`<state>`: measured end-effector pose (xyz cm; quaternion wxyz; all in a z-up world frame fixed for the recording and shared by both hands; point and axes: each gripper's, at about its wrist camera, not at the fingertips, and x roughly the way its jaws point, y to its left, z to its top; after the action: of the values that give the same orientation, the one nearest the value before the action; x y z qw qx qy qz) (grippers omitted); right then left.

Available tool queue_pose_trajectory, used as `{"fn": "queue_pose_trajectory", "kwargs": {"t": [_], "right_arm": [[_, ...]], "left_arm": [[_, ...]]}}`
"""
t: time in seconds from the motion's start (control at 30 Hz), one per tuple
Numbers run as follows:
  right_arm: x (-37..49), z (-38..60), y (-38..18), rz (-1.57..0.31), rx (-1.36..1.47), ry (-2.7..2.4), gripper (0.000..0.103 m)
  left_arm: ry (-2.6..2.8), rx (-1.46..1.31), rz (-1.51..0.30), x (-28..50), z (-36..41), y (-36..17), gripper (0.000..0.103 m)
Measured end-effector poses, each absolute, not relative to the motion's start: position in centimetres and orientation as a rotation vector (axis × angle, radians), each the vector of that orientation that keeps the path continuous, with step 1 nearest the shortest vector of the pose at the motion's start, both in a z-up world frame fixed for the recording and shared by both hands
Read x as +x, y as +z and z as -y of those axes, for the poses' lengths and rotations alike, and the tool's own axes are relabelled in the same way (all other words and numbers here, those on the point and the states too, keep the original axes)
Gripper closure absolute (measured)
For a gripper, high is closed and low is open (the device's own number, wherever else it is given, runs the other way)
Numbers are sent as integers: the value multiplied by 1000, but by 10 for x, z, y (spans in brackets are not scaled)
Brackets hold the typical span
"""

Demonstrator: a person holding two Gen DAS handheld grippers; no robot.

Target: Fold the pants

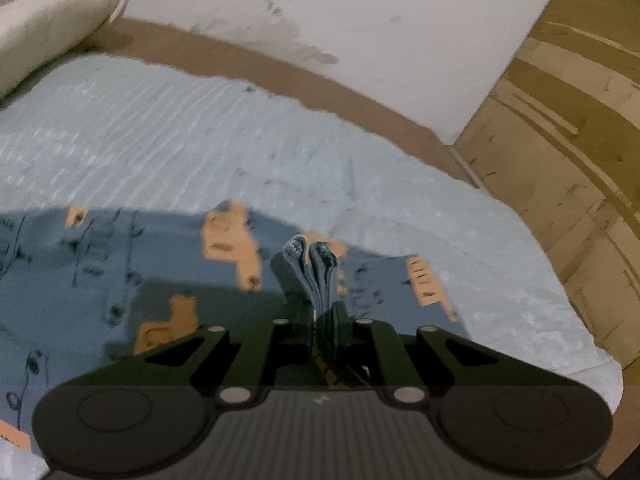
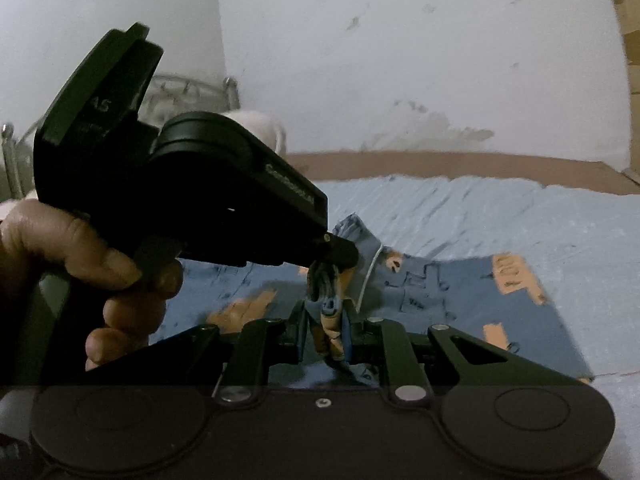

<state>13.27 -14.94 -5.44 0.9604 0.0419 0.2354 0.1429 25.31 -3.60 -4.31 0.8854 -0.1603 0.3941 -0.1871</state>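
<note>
Where claws (image 2: pixel 326 332) pinch, pants (image 2: pixel 440 300) blur

Bed surface and load.
Bed with pale blue ribbed cotton sheet (image 1: pixel 168 128) carried blue patterned pants with orange patches (image 1: pixel 80 264); a rolled cream cloth bundle (image 1: pixel 52 12) lay at its far corner.

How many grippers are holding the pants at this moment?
2. The left gripper is shut on a bunched fold of the pants. The right gripper pinches fabric just beside it; the right wrist view shows both close together above the bed sheet.
</note>
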Motion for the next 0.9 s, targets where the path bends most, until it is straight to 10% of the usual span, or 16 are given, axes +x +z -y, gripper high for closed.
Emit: {"fn": "queue_pose_trajectory", "kwargs": {"t": [0.23, 0.5, 0.6, 0.67, 0.9], "right_arm": [[152, 142, -71, -539, 63, 309, 79], [115, 179, -57, -479, 47, 301, 18], [111, 199, -55, -458, 17, 227, 3], [118, 215, -56, -456, 3, 153, 1], [190, 251, -61, -511, -104, -12, 1]], "left_arm": [[-380, -385, -851, 256, 20, -66, 94], [-390, -378, -846, 256, 18, -76, 91], [-338, -355, -817, 250, 18, -75, 67], [-304, -325, -789, 246, 20, -70, 34], [-163, -212, -781, 258, 36, -69, 20]]}}
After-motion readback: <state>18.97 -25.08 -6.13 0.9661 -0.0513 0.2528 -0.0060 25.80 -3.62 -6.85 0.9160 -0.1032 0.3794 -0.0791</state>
